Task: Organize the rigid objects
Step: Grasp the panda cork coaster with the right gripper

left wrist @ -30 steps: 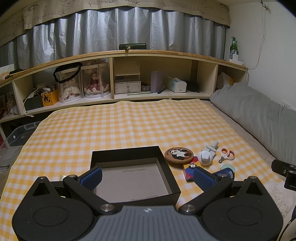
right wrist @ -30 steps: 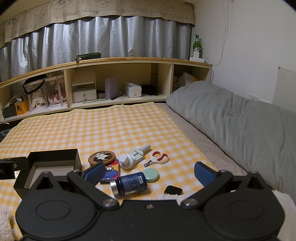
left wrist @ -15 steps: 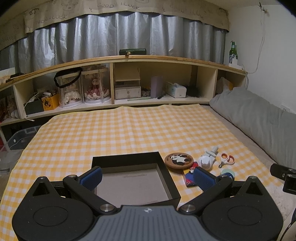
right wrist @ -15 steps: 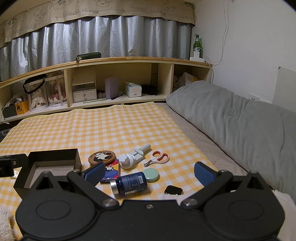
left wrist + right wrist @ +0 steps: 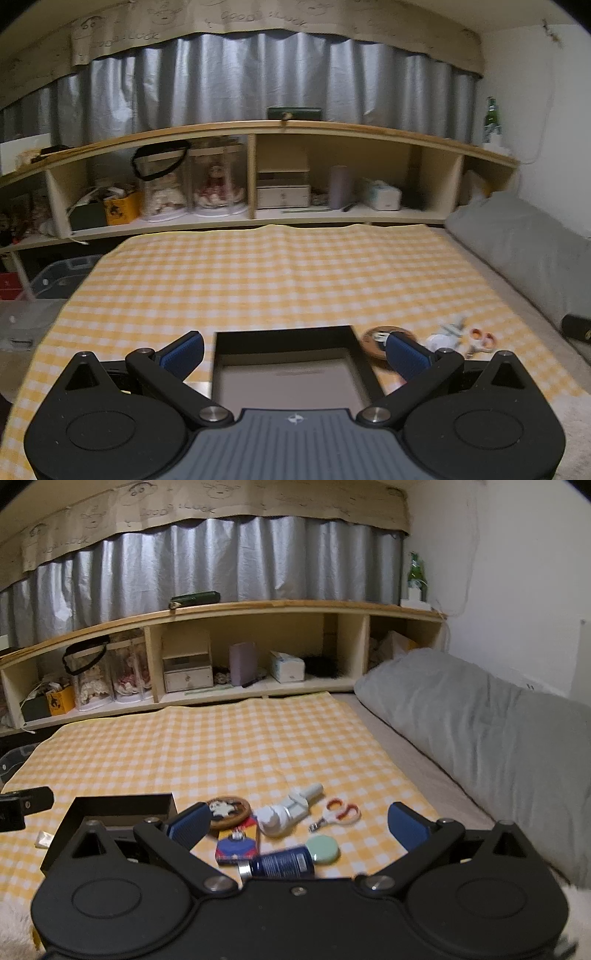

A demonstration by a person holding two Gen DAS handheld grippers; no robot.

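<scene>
A black open box [image 5: 284,365] [image 5: 122,805] sits on the yellow checked cloth [image 5: 277,280], right ahead of my open left gripper [image 5: 295,350]. To its right lie a round wooden coaster [image 5: 229,810] [image 5: 376,341], a white plastic piece [image 5: 288,810], small orange scissors [image 5: 338,814] [image 5: 480,338], a colourful card [image 5: 238,843], a mint round lid [image 5: 322,849] and a dark blue bottle [image 5: 282,862] on its side. My right gripper [image 5: 297,823] stands open over these, holding nothing. The left gripper's edge [image 5: 22,805] shows at the far left.
A grey pillow [image 5: 480,731] runs along the right side of the bed. A wooden shelf [image 5: 280,206] with boxes and jars lines the back, under grey curtains. A small white scrap [image 5: 43,839] lies left of the box.
Both views have tilted upward and pulled back, so the box and the small objects sit lower in frame. The blue bottle is now partly hidden behind the right gripper's body. Nothing was grasped.
</scene>
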